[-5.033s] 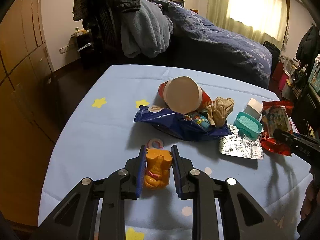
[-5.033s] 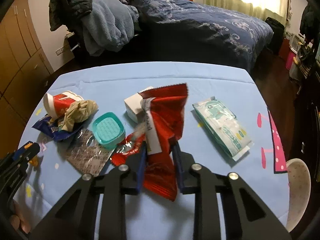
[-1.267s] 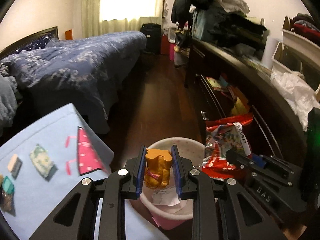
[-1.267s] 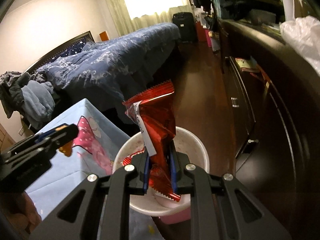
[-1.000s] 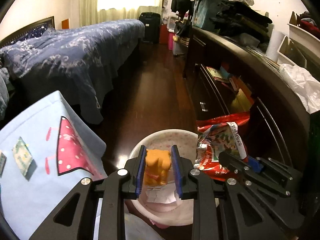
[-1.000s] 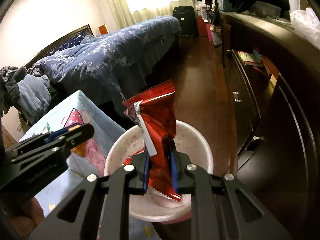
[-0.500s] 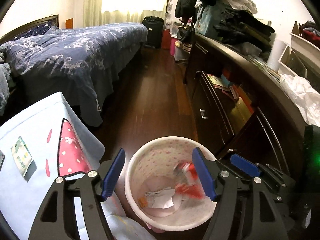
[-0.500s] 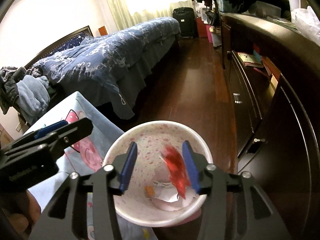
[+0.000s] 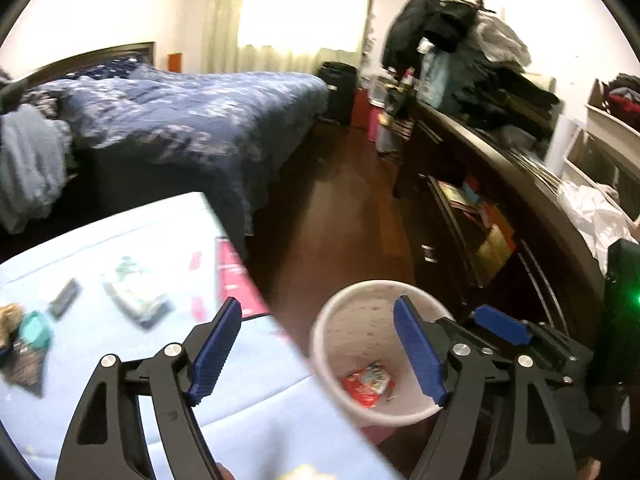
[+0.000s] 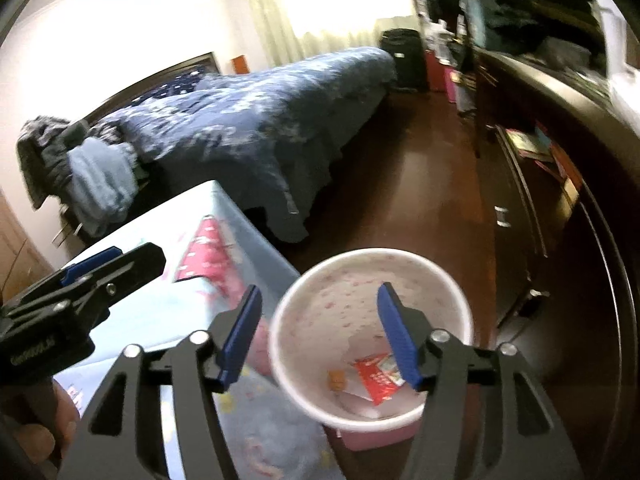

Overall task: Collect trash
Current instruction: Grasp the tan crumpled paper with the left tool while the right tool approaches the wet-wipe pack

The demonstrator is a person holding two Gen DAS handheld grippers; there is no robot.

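Observation:
A white and pink trash bin (image 9: pixel 320 344) (image 10: pixel 408 258) stands on the floor beside the blue-clothed table (image 9: pixel 120 344) (image 10: pixel 168 308). In it lie the red snack wrapper (image 9: pixel 366 384) (image 10: pixel 378 376) and the small orange toy (image 10: pixel 337 379). My left gripper (image 9: pixel 316 354) is open and empty over the table edge and the bin. My right gripper (image 10: pixel 320 334) is open and empty above the bin; it also shows in the left wrist view (image 9: pixel 502 326). On the table remain a wet-wipes pack (image 9: pixel 134 296), a teal box (image 9: pixel 36 330) and other blurred trash.
A bed with a navy quilt (image 9: pixel 192 120) (image 10: pixel 256 120) stands beyond the table. A dark dresser with open shelves (image 9: pixel 480 224) (image 10: pixel 560 184) runs along the right. Bare wooden floor (image 9: pixel 328 224) lies between them. Clothes are piled on the dresser.
Since a second ago both grippers opened, and the orange toy and red wrapper fell into the bin. Now the left view has swung left toward the table.

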